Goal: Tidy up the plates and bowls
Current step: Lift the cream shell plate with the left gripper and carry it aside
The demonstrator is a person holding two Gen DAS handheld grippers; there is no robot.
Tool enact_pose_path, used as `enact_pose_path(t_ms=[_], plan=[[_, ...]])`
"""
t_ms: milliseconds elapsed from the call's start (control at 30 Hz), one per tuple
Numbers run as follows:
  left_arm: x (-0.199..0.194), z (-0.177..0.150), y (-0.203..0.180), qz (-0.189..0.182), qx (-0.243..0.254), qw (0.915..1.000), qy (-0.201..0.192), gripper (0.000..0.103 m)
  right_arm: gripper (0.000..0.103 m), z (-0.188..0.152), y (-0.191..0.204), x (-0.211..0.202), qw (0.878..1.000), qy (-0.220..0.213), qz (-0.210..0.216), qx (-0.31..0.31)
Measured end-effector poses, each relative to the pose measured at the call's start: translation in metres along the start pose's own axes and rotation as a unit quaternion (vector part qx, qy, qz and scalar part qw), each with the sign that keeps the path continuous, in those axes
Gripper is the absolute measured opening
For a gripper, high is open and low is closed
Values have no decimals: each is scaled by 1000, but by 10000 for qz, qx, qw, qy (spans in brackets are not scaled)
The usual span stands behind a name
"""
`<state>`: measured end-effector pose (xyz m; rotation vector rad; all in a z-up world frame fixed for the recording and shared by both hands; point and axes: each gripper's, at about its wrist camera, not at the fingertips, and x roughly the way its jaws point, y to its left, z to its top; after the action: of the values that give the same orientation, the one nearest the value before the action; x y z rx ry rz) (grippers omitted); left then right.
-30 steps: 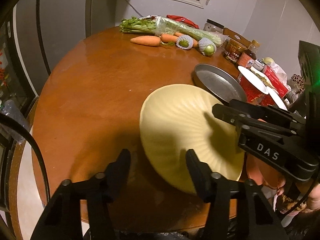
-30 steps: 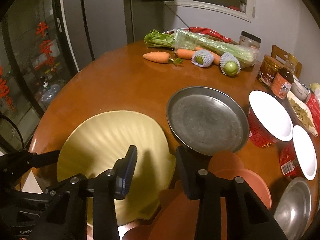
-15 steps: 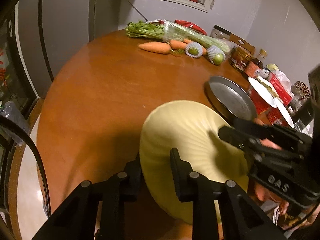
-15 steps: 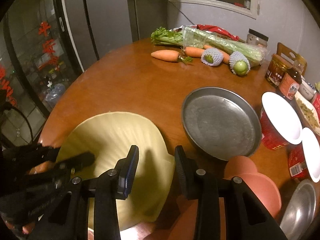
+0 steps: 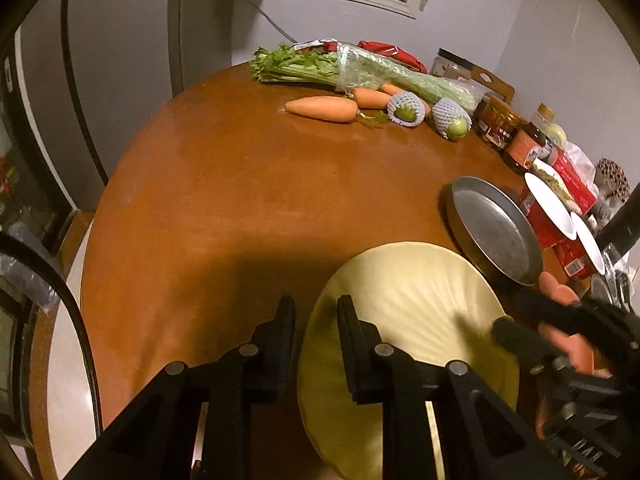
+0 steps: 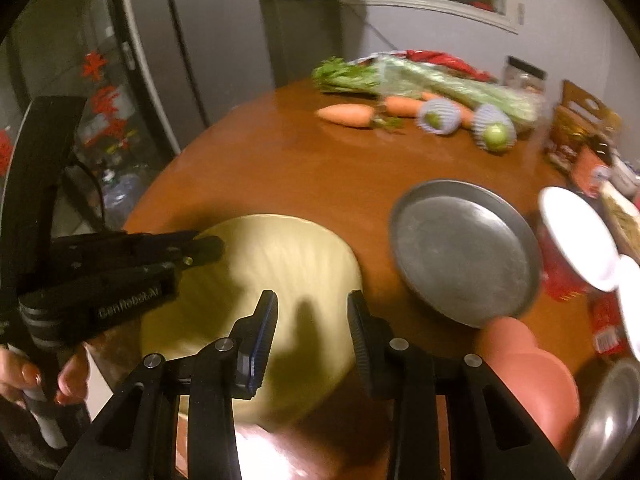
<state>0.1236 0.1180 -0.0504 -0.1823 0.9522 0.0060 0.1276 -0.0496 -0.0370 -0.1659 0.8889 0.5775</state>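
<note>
Left wrist view shows the left gripper [image 5: 314, 344] nearly closed, its two fingers pinching the near-left rim of the yellow ribbed plate [image 5: 404, 312], one finger under the edge and one over it. That rim grip suits a thin, wide dish: it lets the plate be tipped and lifted off the counter [image 5: 248, 200] without reaching beneath it. The plate looks tilted, its gripped side raised, though whether the far edge touches the wood I cannot tell. From the right wrist camera, the right gripper [image 6: 312, 340] hangs over the plate's near side with its fingers wide apart and nothing between them, probably free to steady or to take something else. Just beside the plate on the right lies the steel pan [image 6: 464, 252], a likely stacking spot, with a pink plate [image 6: 528, 376] nearer the person. The left tool comes in low, almost level with the counter; the person's hand [image 6: 40, 376] wraps its handle at the counter's edge. Carrots, celery and jars sit well apart at the back.
</note>
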Motion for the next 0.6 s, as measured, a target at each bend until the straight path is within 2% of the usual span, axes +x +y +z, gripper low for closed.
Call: enact_pose_path(t_ms=[100, 300, 367, 400, 500, 600], plan=[[1, -1, -1, -72, 6, 10000, 20, 22, 39, -5, -8, -14, 9997, -159, -163, 69], [2, -2, 0, -132, 9, 9999, 57, 22, 39, -14, -6, -7, 9994, 256, -228, 57], [4, -2, -1, -143, 29, 9999, 71, 22, 39, -16, -1, -2, 9993, 350, -122, 16], [4, -1, -1, -125, 45, 9999, 54, 22, 42, -16, 2, 1, 9992, 381, -82, 15], [6, 4, 1, -82, 49, 9999, 40, 22, 43, -15, 8, 6, 9991, 391, -162, 11], [9, 11, 7, -77, 15, 10000, 40, 22, 43, -10, 7, 10, 9990, 399, -71, 176]])
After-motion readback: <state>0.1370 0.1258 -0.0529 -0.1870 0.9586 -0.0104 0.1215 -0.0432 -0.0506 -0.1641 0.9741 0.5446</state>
